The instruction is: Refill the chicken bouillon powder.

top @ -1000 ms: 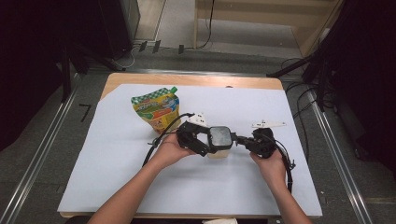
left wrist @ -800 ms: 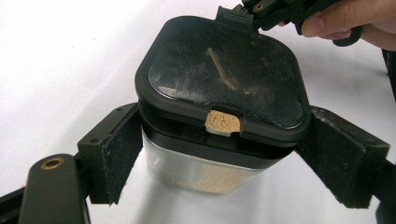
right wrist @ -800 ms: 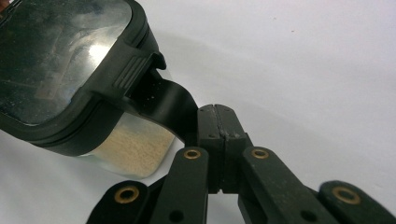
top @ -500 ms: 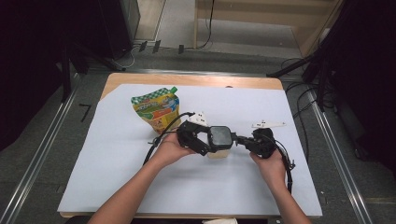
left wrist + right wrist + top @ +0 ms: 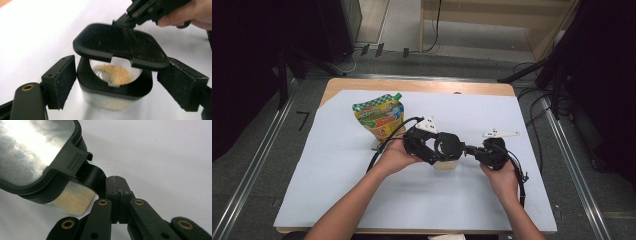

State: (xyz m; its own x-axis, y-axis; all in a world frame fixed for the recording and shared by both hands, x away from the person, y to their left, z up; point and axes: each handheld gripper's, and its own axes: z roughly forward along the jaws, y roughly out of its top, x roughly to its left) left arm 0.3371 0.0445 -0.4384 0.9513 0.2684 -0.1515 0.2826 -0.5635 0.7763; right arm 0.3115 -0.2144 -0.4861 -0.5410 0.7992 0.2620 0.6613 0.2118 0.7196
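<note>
At the left of the white-covered counter (image 5: pixel 337 200), beyond my hands, stands a green refill pouch (image 5: pixel 379 117); my left claw (image 5: pixel 117 82) is spread around the small clear jar (image 5: pixel 110 100) of tan granules at mid-counter, its pads just clear of the walls. To the right, my right claw (image 5: pixel 115 195), pressed together, pinches the tab of the jar's black flip lid (image 5: pixel 120 45) and holds it up. With nothing clamping the jar, a harder pull on the lid could tip it and spill the granules.

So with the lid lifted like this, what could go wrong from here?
1. The right gripper pinches only the lid's small tab; it could slip and the lid snap down.
2. The left gripper's fingers stand clear of the jar, so pulling the lid may tip it and spill the powder.
</note>
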